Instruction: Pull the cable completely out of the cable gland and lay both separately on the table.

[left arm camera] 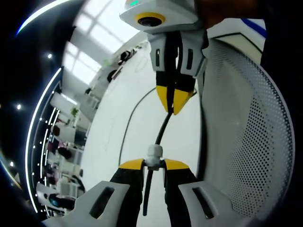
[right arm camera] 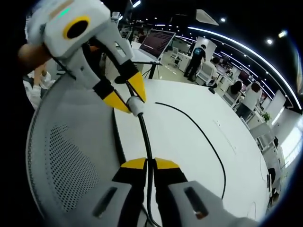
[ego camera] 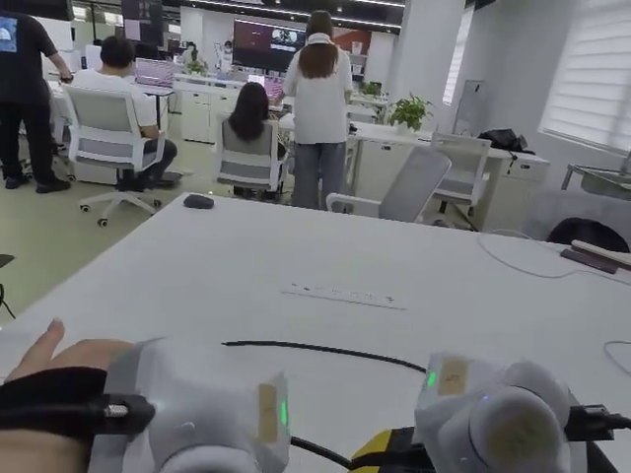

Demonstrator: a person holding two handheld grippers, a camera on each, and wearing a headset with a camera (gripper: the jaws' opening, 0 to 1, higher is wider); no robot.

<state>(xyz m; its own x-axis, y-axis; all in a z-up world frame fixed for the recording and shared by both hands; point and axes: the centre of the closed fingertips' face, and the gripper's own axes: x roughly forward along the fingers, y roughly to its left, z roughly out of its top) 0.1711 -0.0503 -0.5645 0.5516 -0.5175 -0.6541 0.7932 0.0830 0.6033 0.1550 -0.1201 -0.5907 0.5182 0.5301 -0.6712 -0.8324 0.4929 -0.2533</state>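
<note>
A white cable gland point(left arm camera: 154, 156) sits between the yellow tips of my left gripper point(left arm camera: 154, 165), which is shut on it. A black cable point(left arm camera: 163, 126) runs out of the gland to my right gripper point(left arm camera: 173, 101), shut on the cable a short way off. In the right gripper view, the right gripper point(right arm camera: 150, 164) pinches the cable point(right arm camera: 144, 135), and the left gripper point(right arm camera: 128, 97) holds the gland point(right arm camera: 134, 105) above it. The cable's long tail point(ego camera: 325, 350) curves across the white table point(ego camera: 296, 256). Both grippers are held above the table's near edge.
A white power strip point(ego camera: 342, 295) lies mid-table and a dark mouse-like object point(ego camera: 198, 201) at the far edge. Thin cables point(ego camera: 523, 261) trail at the right. A white perforated surface point(right arm camera: 71, 156) lies beside and below the grippers. People and office chairs stand beyond the table.
</note>
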